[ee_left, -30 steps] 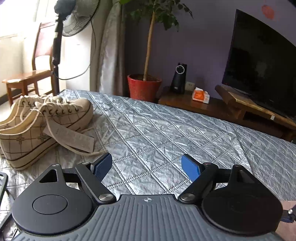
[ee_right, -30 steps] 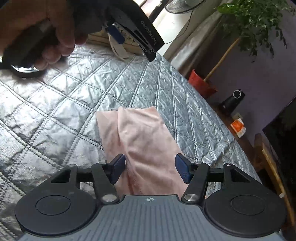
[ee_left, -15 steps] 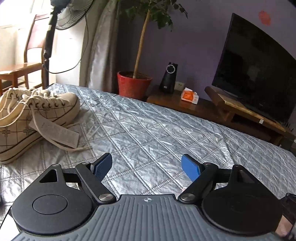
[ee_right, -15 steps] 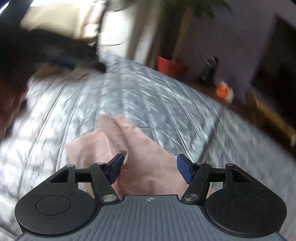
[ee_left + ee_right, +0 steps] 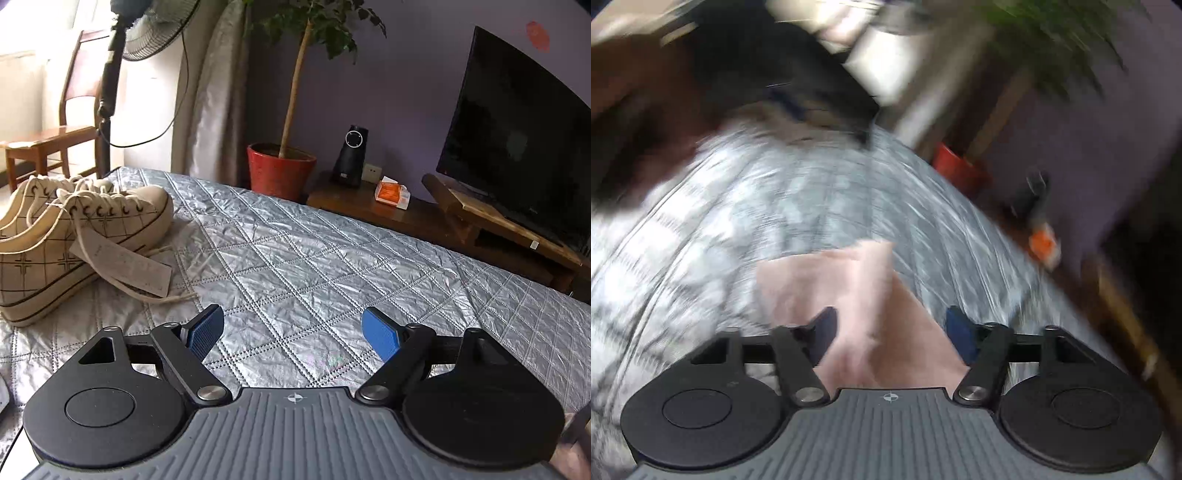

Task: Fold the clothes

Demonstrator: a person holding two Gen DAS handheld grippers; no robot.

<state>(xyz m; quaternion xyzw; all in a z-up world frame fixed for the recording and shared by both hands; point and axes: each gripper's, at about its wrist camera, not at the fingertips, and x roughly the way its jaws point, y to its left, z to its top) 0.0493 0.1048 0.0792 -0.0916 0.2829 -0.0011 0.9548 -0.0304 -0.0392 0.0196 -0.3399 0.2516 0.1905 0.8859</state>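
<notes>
A pale pink cloth (image 5: 849, 280) lies on the silver quilted bedspread (image 5: 775, 206), one end running in between the jaws of my right gripper (image 5: 892, 332). Those jaws are closing, with a gap still showing beside the cloth. The picture is smeared by motion. My left gripper (image 5: 293, 332) hovers open over bare bedspread (image 5: 295, 258), nothing between its blue pads (image 5: 380, 334). In the right wrist view the left gripper (image 5: 812, 92) and the hand (image 5: 646, 92) holding it show blurred at the upper left.
A pair of cream checked sneakers (image 5: 74, 236) with a paper tag sits on the bed's left side. Beyond the far edge stand a red plant pot (image 5: 280, 170), a black speaker (image 5: 351, 155), an orange packet (image 5: 393, 192), a television (image 5: 517, 140), a fan and a wooden chair.
The right wrist view has swung and gone blurred; the pink cloth stays between its jaws. The left gripper keeps the same width and looks at nearly the same spot.
</notes>
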